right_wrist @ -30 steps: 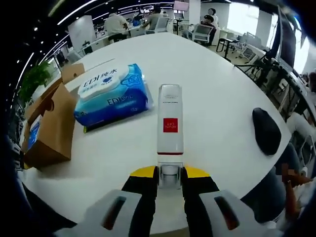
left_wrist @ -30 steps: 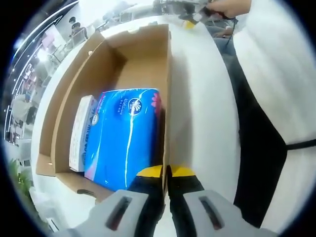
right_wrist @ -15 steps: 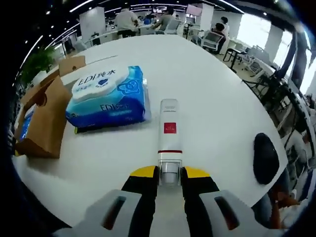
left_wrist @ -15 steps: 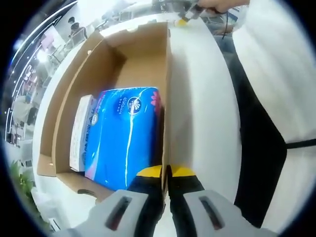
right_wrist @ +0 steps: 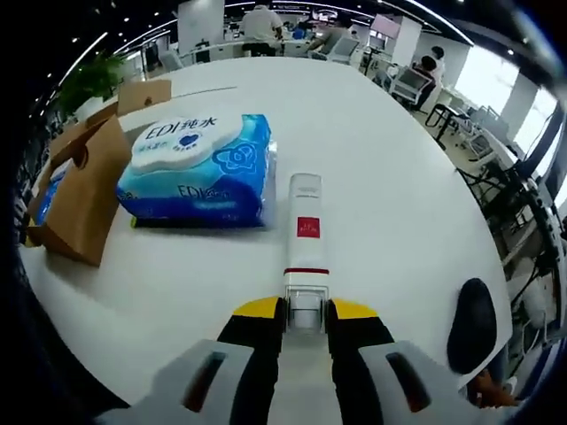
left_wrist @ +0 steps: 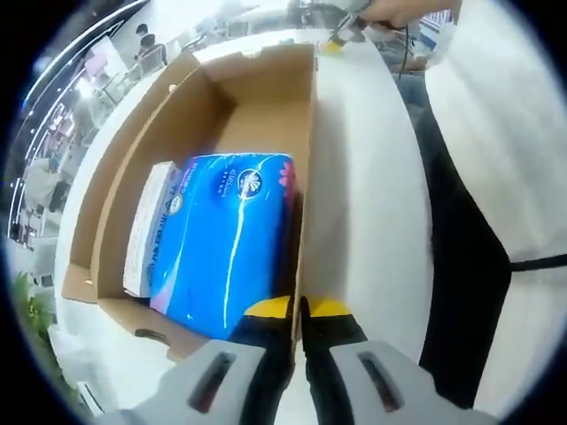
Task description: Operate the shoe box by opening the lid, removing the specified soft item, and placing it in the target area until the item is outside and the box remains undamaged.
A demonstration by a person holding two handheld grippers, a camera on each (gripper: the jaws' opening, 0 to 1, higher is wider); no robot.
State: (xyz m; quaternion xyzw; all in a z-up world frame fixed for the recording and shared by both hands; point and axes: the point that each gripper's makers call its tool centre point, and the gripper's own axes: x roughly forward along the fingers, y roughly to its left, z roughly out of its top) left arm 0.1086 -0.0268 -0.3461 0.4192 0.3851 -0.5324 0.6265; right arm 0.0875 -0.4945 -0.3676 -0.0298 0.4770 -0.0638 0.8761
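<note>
In the left gripper view the open cardboard shoe box (left_wrist: 239, 97) holds a blue tissue pack (left_wrist: 232, 243) and a flat white carton (left_wrist: 146, 230) beside it. My left gripper (left_wrist: 299, 310) is shut on the box's near side wall. In the right gripper view my right gripper (right_wrist: 304, 310) is shut on the capped end of a long white tube (right_wrist: 304, 228) with a red square label, which points away over the white table (right_wrist: 381, 150). A blue wet-wipes pack (right_wrist: 197, 168) lies left of the tube. The shoe box (right_wrist: 75, 181) stands further left.
A dark mouse-like object (right_wrist: 471, 312) lies near the table's right edge. A person in a white top with a dark strap (left_wrist: 496, 177) stands close on the right of the box. Desks, chairs and several people fill the room behind the table.
The right gripper view has swung, so the tube now points beside the wipes pack and sits lower over the table. The left gripper keeps its hold on the box wall.
</note>
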